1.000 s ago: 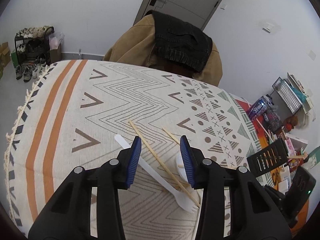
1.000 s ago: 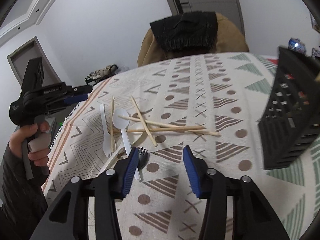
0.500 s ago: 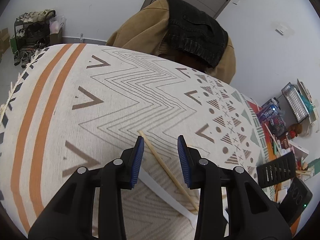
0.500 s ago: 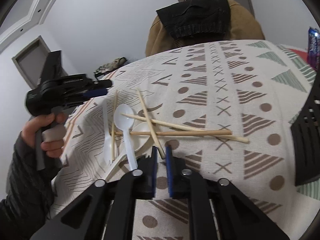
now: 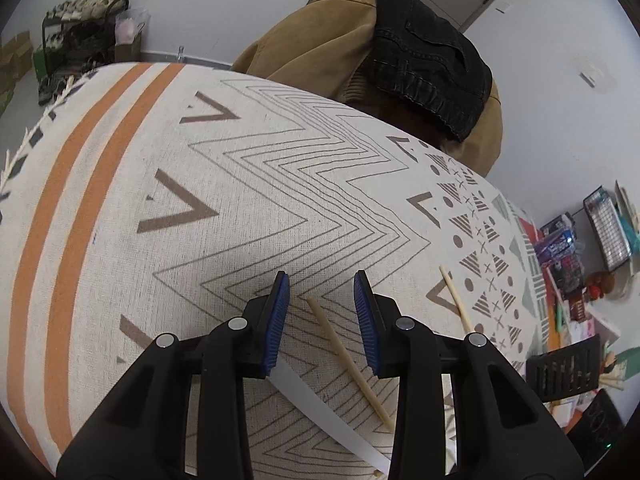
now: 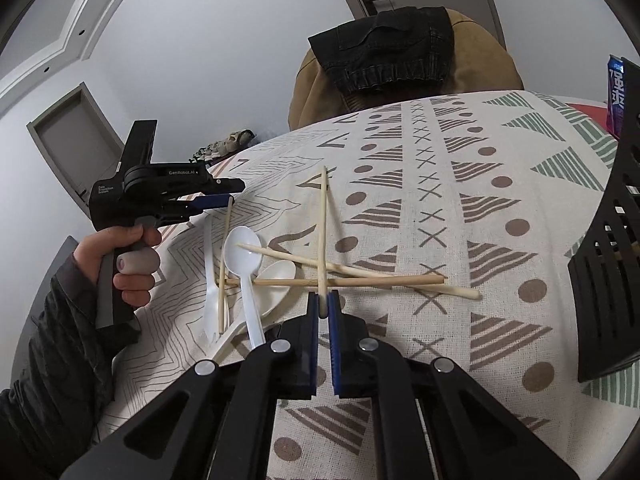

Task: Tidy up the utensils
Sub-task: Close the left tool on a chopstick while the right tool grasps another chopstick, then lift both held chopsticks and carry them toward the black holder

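right gripper [image 6: 323,304]: jaws nearly shut on the near end of one wooden chopstick [image 6: 322,224], which runs away from the camera across the pile. whether that end is lifted off the patterned tablecloth [image 6: 500,240] cannot be told.

left gripper [image 5: 322,300]: jaws parted to a medium gap, holding nothing, poised low over the tablecloth with the tip of a second chopstick [image 5: 348,360] lying between them. a white plastic handle [image 5: 320,404] passes under the left jaw.

utensils: remaining chopsticks lie crossed near the middle of the cloth with a white plastic spoon [image 6: 244,264], a second spoon [image 6: 276,280] and a white plastic fork [image 6: 209,276] tangled among them. a black slotted utensil holder [image 6: 612,264] stands at the right edge, well apart from the pile.

risks, as judged:
- the grip is at the very end of the held chopstick; a long lever on a narrow pinch may let it swivel or slip out when raised.
- the held chopstick crosses at least two others; if it runs under any of them, drawing it out may drag or scatter them, perhaps toward the table edge.
- the left jaws straddle both chopstick and plastic handle; closing here may catch two items or pinch the cloth.
- the light spoons may flick if a stick beneath them shifts.
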Tool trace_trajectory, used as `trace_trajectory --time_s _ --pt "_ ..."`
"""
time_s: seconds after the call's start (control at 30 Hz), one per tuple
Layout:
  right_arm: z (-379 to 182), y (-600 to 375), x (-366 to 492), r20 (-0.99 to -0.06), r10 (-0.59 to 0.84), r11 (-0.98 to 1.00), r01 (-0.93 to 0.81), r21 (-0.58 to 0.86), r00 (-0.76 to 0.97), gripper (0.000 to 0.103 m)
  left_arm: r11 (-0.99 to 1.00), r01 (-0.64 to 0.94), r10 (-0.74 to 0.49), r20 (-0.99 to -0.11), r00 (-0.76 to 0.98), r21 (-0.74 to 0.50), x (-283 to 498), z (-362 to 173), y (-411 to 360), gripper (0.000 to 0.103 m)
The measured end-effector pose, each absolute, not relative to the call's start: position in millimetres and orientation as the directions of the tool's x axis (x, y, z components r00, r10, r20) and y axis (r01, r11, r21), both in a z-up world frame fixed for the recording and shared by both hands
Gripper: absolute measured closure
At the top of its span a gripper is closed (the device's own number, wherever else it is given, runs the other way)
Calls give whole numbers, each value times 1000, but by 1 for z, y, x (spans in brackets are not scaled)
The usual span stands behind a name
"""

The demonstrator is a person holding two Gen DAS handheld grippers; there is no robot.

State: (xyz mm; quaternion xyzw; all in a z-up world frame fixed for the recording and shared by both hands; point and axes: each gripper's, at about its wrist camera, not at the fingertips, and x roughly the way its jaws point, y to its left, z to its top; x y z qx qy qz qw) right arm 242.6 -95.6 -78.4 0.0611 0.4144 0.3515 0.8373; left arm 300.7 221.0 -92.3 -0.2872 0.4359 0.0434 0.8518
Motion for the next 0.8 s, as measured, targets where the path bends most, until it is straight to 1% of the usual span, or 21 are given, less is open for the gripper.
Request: trace_trajectory --time_s 0.1,0.17,0.2,0.27,0.33,0.53,0.8 --pt "-78 -96 242 -650 638 747 -537 393 413 97 834 -329 -169 -773 611 -442 300 -92 219 73" --pt "-77 -95 241 -650 638 747 -537 392 414 97 836 -332 -170 -781 600 -437 302 -94 217 87" --pt "-77 -95 241 -648 639 747 -537 392 414 97 838 -333 -167 -786 596 -431 303 -95 216 92" --pt "-72 -98 241 -640 638 749 -535 390 428 97 851 -333 -143 -790 596 -405 301 -93 213 94" --pt "-66 -102 240 -628 640 751 -532 391 443 97 852 -325 -141 -778 612 -411 296 -87 210 98" --pt "-51 -121 229 -596 645 754 -522 398 478 97 883 -266 -111 -723 682 -386 278 -44 188 98" --pt "-21 -148 203 -538 656 751 -532 392 530 97 927 -153 -87 -591 802 -343 237 30 143 98"
